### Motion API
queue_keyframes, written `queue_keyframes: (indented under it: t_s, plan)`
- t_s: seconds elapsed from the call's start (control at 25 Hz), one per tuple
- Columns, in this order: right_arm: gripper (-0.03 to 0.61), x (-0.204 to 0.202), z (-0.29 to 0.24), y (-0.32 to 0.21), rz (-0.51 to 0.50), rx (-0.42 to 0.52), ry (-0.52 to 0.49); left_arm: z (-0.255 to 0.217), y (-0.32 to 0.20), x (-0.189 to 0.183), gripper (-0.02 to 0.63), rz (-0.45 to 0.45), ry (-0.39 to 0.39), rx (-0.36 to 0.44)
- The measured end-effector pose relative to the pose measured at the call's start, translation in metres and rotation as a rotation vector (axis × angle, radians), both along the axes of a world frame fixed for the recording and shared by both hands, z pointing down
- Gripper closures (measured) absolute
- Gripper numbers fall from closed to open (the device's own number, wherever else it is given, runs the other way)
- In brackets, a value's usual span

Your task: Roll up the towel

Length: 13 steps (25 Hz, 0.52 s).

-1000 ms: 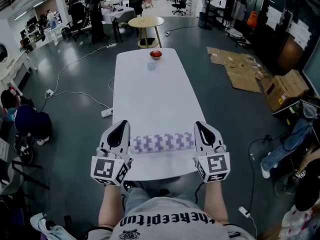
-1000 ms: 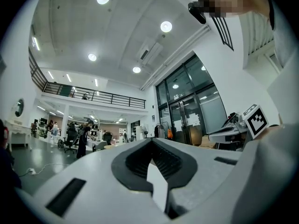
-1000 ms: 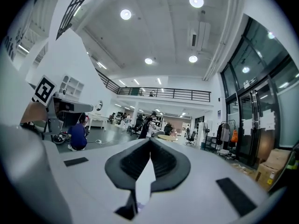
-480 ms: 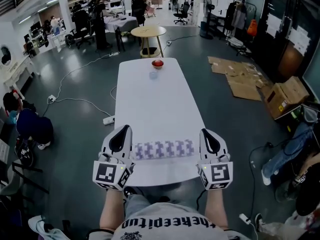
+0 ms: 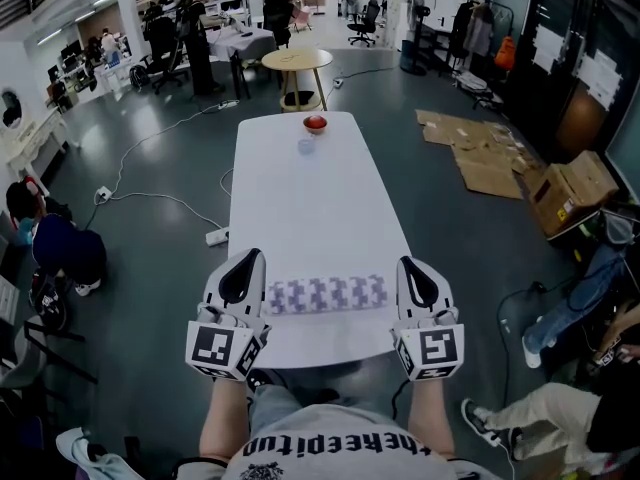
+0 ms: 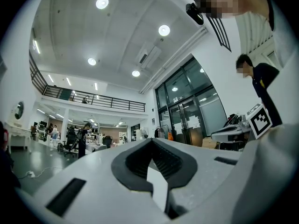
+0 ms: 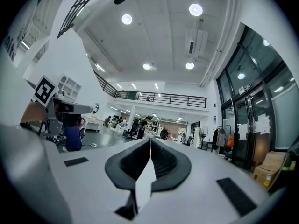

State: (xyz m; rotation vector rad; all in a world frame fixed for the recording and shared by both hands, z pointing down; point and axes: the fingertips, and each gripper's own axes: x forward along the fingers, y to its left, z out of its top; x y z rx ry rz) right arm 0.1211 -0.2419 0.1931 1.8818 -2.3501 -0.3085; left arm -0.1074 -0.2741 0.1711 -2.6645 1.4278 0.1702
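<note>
My left gripper [image 5: 241,264] sits just beside the left end of the towel [image 5: 326,294]. Its jaws are pressed together with nothing between them (its own view shows only ceiling lights and glass doors past the tips). The towel, checked purple and white, lies as a roll across the near end of the white table [image 5: 300,208], between my two grippers. My right gripper [image 5: 415,268] flanks the other end, likewise closed and empty.

I judge the roll about finished. To end well, I should tidy both ends evenly so it neither loosens nor skews, and mind the near edge.

The tabletop beyond is bare up to a red bowl [image 5: 315,123] at the far end. Around it are cables [image 5: 150,200] on the grey floor, a round table [image 5: 294,61], and flattened cardboard [image 5: 482,150] on the right.
</note>
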Motion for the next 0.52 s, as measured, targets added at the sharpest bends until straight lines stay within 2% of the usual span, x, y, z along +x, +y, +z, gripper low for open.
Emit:
queue_keyframes:
  t_s: [0.52]
  plan:
    - [0.575,-0.002,-0.011,0.007,-0.002,0.015,-0.005,-0.004,0.007,-0.006,0.609,-0.015,0.011,-0.010]
